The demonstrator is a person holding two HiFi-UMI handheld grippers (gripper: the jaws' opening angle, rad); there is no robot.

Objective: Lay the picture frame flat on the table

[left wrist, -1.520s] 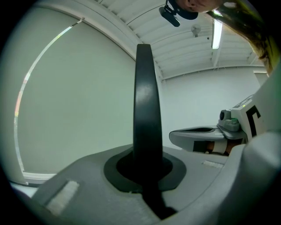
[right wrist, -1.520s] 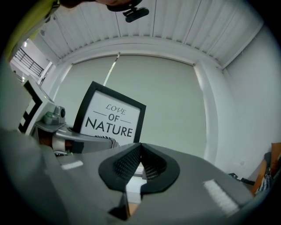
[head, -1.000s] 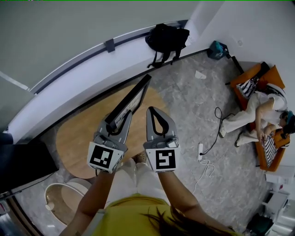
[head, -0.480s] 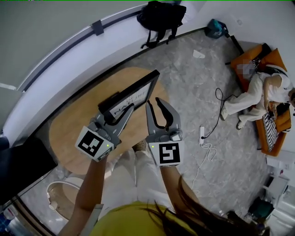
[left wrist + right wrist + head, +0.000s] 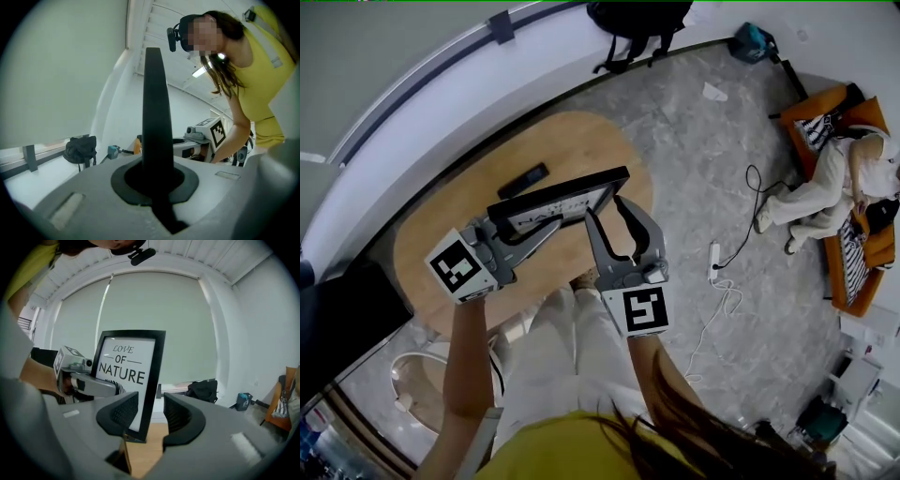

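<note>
The black picture frame (image 5: 555, 201), with "LOVE OF NATURE" print, hangs above the wooden table (image 5: 431, 253), its long side roughly level and tilted. My left gripper (image 5: 542, 225) is shut on its lower left edge; in the left gripper view the frame (image 5: 154, 108) runs edge-on between the jaws of the left gripper (image 5: 154, 174). My right gripper (image 5: 607, 208) is opening its jaws. In the right gripper view the frame (image 5: 129, 366) has its right edge between the jaws of the right gripper (image 5: 151, 416), with a gap on each side. The left gripper (image 5: 89, 383) shows there on the frame's left.
A slim black remote-like object (image 5: 523, 180) lies on the table beyond the frame. A black backpack (image 5: 637, 19) sits on the window ledge. On the floor to the right lie a power strip (image 5: 715, 255) and cable. A person (image 5: 839, 178) reclines on an orange seat.
The frame has swung from steeply upright to nearly level, and the left gripper has moved left with it. The right gripper's jaws have spread apart round the frame's edge.
</note>
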